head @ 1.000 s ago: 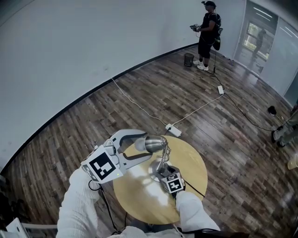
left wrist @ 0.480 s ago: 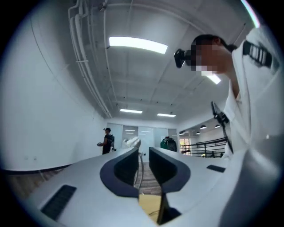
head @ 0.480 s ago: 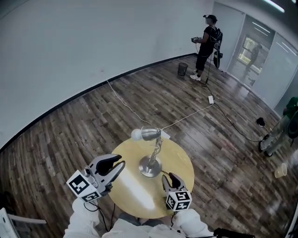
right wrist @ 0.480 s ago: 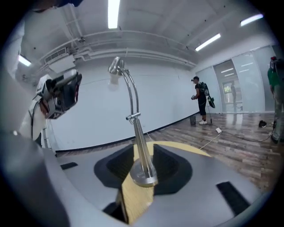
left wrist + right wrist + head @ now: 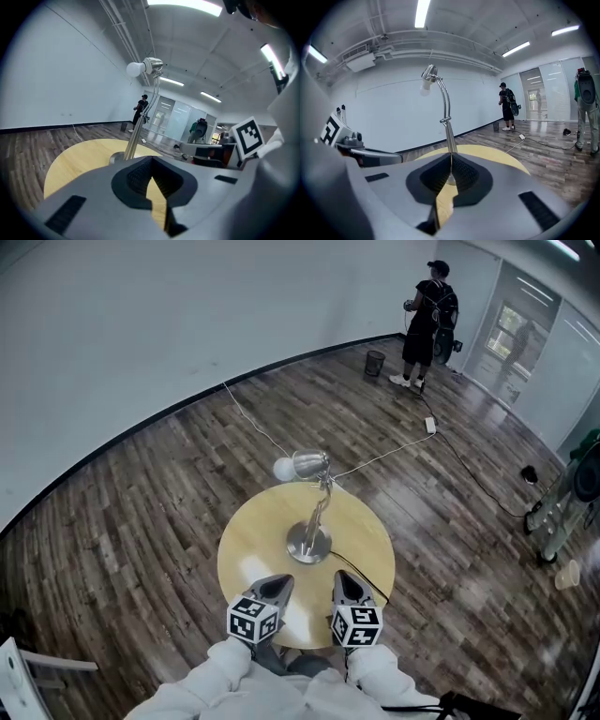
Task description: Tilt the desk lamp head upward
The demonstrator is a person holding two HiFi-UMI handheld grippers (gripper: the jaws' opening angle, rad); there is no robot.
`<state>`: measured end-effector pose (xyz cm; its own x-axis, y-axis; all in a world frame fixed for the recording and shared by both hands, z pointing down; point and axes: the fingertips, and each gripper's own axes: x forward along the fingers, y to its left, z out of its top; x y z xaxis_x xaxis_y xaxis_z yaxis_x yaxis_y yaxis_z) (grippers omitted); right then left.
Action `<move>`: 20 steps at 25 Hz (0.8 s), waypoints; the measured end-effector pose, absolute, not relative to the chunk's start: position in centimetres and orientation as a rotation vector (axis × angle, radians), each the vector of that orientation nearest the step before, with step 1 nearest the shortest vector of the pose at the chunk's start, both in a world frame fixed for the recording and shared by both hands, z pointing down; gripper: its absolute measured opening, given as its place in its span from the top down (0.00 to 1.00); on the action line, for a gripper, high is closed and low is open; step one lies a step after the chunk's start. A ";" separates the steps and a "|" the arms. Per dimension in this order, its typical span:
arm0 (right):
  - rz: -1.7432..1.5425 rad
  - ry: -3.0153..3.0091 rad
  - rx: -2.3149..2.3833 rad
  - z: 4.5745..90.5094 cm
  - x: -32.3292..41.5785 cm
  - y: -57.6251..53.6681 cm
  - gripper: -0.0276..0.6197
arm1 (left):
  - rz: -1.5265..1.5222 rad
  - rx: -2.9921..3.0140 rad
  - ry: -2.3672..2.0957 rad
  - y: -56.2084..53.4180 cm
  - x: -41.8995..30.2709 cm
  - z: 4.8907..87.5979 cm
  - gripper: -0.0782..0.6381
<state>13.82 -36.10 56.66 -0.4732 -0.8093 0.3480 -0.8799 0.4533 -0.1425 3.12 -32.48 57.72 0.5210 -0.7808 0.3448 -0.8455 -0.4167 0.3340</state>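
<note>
Your left gripper [image 5: 277, 584] at the round table's [image 5: 236, 538] near edge, jaws just pressed together, empty, desk lamp [image 5: 309, 542] standing mid-table beyond, untouched, lamp head [image 5: 307, 465] aimed left, your right gripper [image 5: 343, 578] alongside, jaws likewise just closed, empty.

desk lamp [image 5: 318, 512] — shiny bare metal | table [image 5: 253, 540] — smooth pale wood | floor [image 5: 159, 493]: glossy dark wood planks

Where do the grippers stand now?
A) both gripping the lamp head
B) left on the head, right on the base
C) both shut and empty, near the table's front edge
C: the left gripper and right gripper are shut on nothing at the near edge of the table, short of the desk lamp.
</note>
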 end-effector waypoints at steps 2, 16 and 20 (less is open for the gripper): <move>0.448 -2.487 1.464 56.2 13.8 -35.6 0.94 | 0.209 2.288 -1.336 -31.7 3.3 57.6 0.89; 0.461 -2.517 1.499 53.8 13.2 -31.4 0.94 | 0.165 2.240 -1.429 -28.6 2.0 55.8 0.89; 0.450 -2.490 1.537 53.4 12.5 -29.6 0.94 | 0.159 2.273 -1.396 -26.9 1.4 55.2 0.89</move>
<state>12.50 -29.56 53.42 -0.4489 -0.8388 0.3081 -0.8936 0.4195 -0.1599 1.44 -26.86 55.23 0.4773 -0.8137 0.3318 -0.8674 -0.3758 0.3262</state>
